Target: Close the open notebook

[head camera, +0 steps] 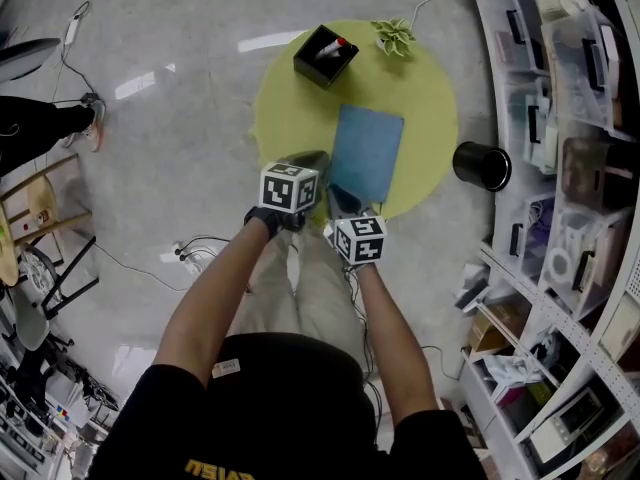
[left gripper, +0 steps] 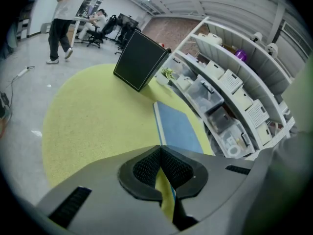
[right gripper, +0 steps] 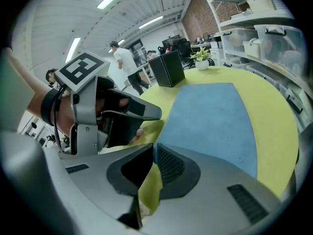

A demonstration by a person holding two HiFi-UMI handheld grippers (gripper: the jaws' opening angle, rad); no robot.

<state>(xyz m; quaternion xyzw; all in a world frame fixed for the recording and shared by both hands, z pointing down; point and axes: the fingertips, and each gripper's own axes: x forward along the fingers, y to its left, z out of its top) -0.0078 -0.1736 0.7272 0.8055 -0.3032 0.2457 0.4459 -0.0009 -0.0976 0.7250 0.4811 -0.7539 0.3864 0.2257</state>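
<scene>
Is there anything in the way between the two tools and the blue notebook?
No, nothing visible. The blue notebook lies flat on the yellow table, right ahead of the left tool and the right tool. The black box and the little plant sit beyond it.

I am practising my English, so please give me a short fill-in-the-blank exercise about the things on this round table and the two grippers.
1. The blue notebook on the table is not open but ___.
2. The small plant stands beside a ___ box.
3. The left gripper and the right gripper each have their fingers ___, holding nothing.
Missing words: closed; black; shut.
</scene>
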